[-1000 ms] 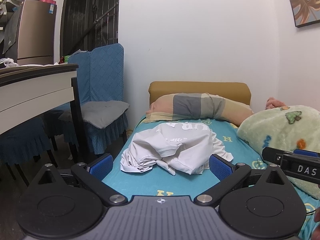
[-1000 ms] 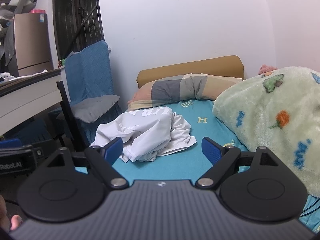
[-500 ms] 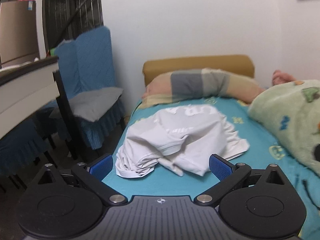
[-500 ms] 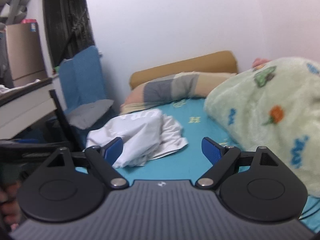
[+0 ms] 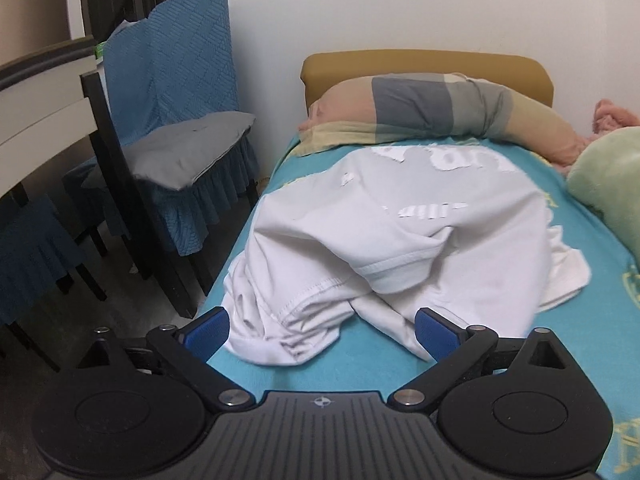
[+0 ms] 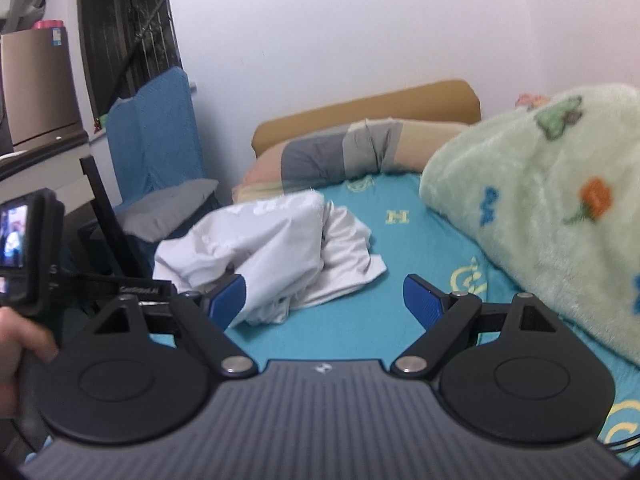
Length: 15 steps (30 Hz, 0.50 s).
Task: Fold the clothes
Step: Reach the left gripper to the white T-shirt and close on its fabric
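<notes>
The left gripper (image 5: pixel 322 330) is spread wide and grasps nothing; the crumpled white garment (image 5: pixel 384 240) lies on the teal bedsheet (image 5: pixel 332 372) just ahead, its near folds bulging between the 2 blue pads (image 5: pixel 208 332). The right gripper (image 6: pixel 325 298) is likewise spread and unloaded, with the garment ahead to its left and a green blanket (image 6: pixel 552 200) on its right.

The white printed lettering (image 5: pixel 440 158) on the crumpled white T-shirt (image 5: pixel 384 240) is smeared and creased, so it cannot be read. The green fleece blanket (image 6: pixel 552 208) runs off the right edge in both views, and the right wrist view is blurred. The left gripper's small camera screen (image 6: pixel 14 236) is too small to make out.
</notes>
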Tool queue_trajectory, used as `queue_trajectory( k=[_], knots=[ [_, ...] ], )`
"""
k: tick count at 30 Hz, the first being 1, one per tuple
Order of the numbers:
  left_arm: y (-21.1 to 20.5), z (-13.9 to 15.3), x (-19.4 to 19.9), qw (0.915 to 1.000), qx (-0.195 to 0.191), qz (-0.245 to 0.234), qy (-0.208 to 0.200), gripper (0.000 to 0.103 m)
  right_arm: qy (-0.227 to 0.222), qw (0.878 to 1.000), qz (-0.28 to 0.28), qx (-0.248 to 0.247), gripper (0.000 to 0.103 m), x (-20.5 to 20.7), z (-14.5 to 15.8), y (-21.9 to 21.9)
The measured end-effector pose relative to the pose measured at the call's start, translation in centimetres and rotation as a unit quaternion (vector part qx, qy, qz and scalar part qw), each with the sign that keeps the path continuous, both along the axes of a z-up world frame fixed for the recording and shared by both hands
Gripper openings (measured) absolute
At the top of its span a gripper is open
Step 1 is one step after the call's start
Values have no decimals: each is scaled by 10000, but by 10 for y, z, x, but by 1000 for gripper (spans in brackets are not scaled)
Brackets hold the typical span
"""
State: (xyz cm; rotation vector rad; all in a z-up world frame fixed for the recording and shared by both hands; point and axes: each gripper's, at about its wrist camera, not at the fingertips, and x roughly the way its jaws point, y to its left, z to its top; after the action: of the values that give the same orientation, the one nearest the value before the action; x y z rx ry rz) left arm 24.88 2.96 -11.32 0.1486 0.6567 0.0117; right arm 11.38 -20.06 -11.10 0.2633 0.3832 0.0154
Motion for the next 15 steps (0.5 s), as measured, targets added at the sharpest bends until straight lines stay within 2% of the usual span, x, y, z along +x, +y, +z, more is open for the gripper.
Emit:
queue_trajectory(
  k=[7,11,14,15],
  knots=[
    [9,-29,36,9986,35,-459,-242,88,276,9991,-107,300,87,25,-22,-3],
    [3,-45,48,9943,410,-912,-361,73,493,9981,-79,357,87,41,-40,-1],
    [1,-52,53,9929,465,-1010,-420,46,578,9980,-83,260,87,48,-50,3],
    [2,-51,53,9927,420,-1024,-475,28,599,9978,-102,249,87,49,-52,4]
  ],
)
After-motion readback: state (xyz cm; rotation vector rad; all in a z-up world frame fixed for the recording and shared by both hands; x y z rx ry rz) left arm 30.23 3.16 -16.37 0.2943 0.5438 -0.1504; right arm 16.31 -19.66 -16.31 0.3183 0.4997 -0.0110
